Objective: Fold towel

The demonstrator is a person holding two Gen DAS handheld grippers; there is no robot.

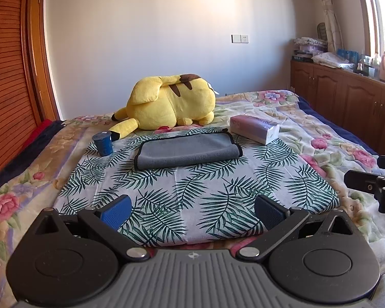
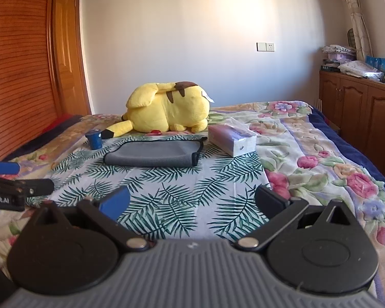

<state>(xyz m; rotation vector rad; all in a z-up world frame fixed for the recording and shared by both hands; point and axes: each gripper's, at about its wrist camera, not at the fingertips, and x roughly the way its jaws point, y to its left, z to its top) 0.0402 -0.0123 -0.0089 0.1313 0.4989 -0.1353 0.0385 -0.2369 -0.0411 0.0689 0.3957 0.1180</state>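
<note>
A grey towel (image 1: 188,151) with black trim lies folded on the far part of a palm-leaf cloth (image 1: 192,195) on the bed; it also shows in the right wrist view (image 2: 154,154). My left gripper (image 1: 192,211) is open and empty, held above the near edge of the cloth, well short of the towel. My right gripper (image 2: 192,204) is open and empty too, over the cloth's (image 2: 182,200) near right part. The right gripper shows at the right edge of the left wrist view (image 1: 374,179), and the left gripper shows at the left edge of the right wrist view (image 2: 12,179).
A yellow plush toy (image 1: 166,102) lies behind the towel. A blue cup (image 1: 104,143) stands at the towel's left and a tissue pack (image 1: 255,128) at its right. A floral bedspread (image 1: 333,141) covers the bed. A wooden wardrobe (image 1: 7,77) stands left, cabinets (image 1: 346,95) right.
</note>
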